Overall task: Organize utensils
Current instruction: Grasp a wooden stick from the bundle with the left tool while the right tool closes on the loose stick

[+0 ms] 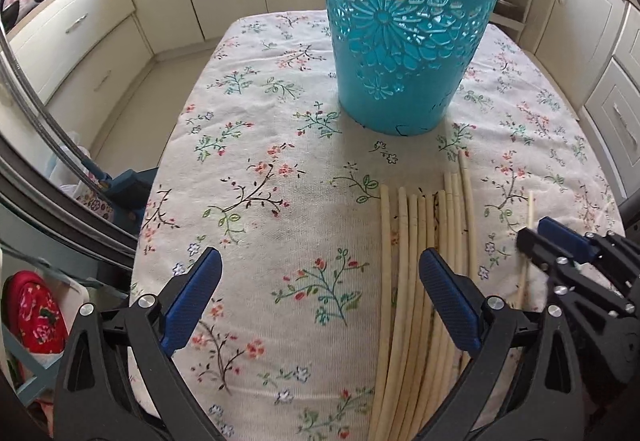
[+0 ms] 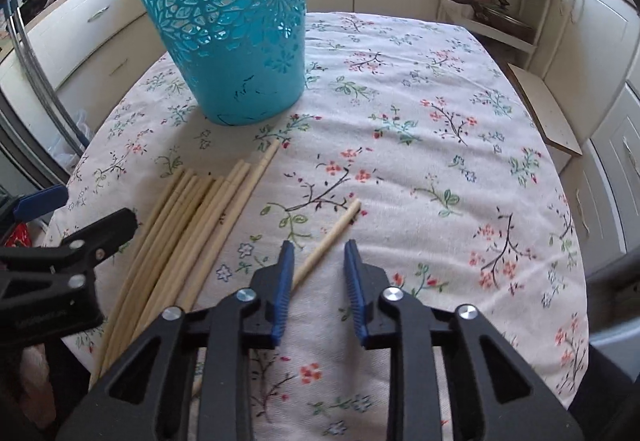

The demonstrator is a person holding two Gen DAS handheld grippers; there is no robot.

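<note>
Your right gripper [image 2: 318,245] gapes over the stray chopstick [image 2: 332,233], probably singling it out for the far bin [image 2: 228,25]; your left gripper [image 1: 320,261] hangs wide, empty, beside the bundle [image 1: 424,241].

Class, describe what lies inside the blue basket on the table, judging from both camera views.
The blue basket stands upright on the floral tablecloth. Its top is cropped in both views. Through the cut-outs only light and cabinets show; no chopsticks appear inside. The solid lower wall hides the bottom.

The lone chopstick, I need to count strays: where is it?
In the right wrist view, the lone chopstick lies on the tablecloth, right of the chopstick bundle.
</note>
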